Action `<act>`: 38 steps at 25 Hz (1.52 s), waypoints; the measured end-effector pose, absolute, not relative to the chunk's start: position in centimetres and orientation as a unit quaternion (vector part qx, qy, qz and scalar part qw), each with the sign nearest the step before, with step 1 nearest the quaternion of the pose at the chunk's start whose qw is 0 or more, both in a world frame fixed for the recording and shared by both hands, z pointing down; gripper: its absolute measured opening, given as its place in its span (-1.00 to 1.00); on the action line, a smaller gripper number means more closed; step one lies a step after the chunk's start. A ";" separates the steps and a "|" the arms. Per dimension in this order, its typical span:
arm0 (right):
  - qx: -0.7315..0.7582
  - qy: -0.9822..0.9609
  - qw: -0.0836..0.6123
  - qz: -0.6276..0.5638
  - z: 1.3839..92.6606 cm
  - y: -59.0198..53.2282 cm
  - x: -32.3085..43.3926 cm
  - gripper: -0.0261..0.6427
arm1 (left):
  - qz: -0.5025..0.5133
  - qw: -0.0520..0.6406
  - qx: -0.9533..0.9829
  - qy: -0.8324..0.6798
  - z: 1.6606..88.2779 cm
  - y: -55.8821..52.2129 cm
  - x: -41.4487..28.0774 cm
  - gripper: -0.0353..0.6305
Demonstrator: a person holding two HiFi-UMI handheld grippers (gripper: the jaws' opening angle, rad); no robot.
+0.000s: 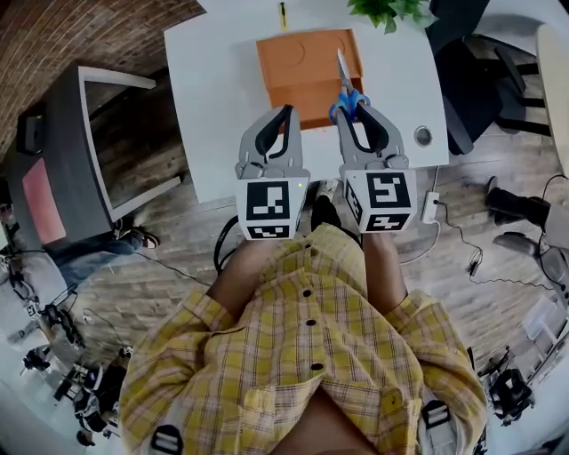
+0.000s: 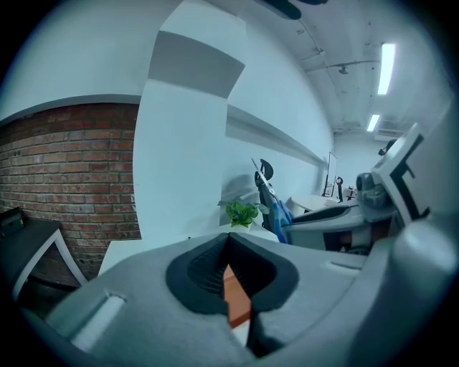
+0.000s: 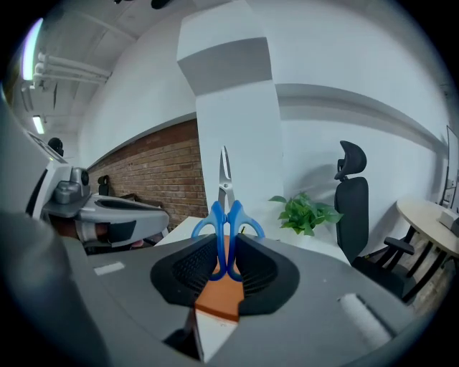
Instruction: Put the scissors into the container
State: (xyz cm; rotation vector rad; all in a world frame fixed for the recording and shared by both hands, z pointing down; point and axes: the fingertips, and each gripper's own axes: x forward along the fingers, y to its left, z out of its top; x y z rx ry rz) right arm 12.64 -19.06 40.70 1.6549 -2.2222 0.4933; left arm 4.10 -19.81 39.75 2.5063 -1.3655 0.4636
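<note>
Gripping the blue-handled scissors (image 1: 344,85) by their finger loops, the right claw (image 1: 354,111) was clamped shut on them, both pads pressing the handles from either side. In the right gripper view the scissors (image 3: 226,215) stood between the pads of that claw (image 3: 228,241) with the 2 blades closed together and pointing away from it. From the head view the scissors hung over the right-hand part of the orange container (image 1: 293,80), handles at its near edge and blade tips reaching toward its far edge. Whether any part of them touched the container could not be told.

The left claw (image 1: 286,111) was held just beside the right one, over the near edge of the container, its jaws brought together at the tips with nothing between them. In the left gripper view only a strip of the orange container (image 2: 237,299) showed through the gap behind the tips of that claw (image 2: 229,238).

The container lay flat on a white tabletop (image 1: 222,107). Beyond the container's far edge sat a small yellow and black thing (image 1: 283,13) and, to the right of that, a green plant (image 1: 387,11). Right of the container and nearer the person, a round silver fitting (image 1: 423,135) sat in the tabletop. A dark office chair (image 1: 480,71) stood farther right, off the tabletop. The person wore a yellow plaid shirt (image 1: 302,355).
</note>
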 end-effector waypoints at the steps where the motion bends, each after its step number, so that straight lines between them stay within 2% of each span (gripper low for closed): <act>1: 0.575 -0.780 0.174 0.175 41.3 -19.2 12.6 -0.66 | 0.161 0.126 0.859 -0.469 40.0 -19.9 4.1 -0.89; 14: 0.520 -0.789 0.261 0.196 46.6 -20.1 12.6 -0.66 | 0.178 0.142 0.845 -0.485 42.4 -20.5 3.7 -0.89; 24: 0.427 -0.804 0.380 0.165 50.8 -20.2 11.9 -0.66 | 0.190 0.153 0.832 -0.498 44.1 -21.1 3.3 -0.89; 38: 0.328 -0.807 0.486 0.072 54.1 -21.7 11.6 -0.66 | 0.199 0.154 0.823 -0.509 44.8 -21.9 2.6 -0.89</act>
